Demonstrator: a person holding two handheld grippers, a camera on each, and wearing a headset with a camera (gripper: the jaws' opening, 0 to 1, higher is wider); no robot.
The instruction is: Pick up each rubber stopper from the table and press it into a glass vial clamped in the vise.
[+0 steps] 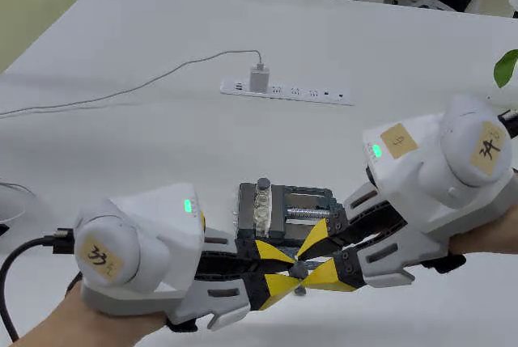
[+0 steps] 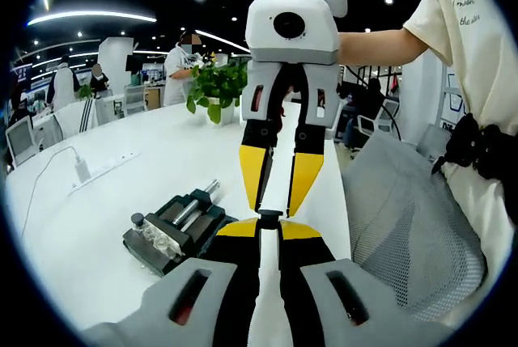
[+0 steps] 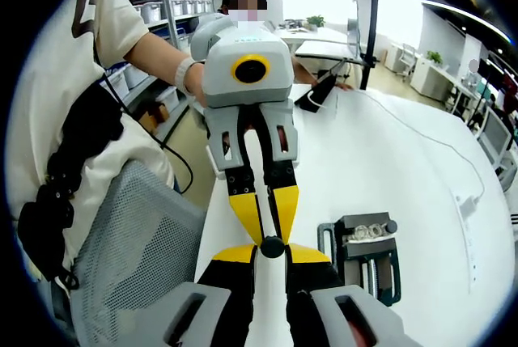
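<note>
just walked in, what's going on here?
A person holds two grippers tip to tip, near side of the vise. A rubber stopper sits where the left gripper and right gripper jaws meet; which one grips it is unclear. The vise clamps glass vials; one at the far end already has a fitted stopper.

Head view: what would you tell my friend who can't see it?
The left gripper and the right gripper meet tip to tip at a small dark rubber stopper over a white table. Just behind them a vise clamps glass vials, one already stoppered; a power strip lies farther back.
</note>
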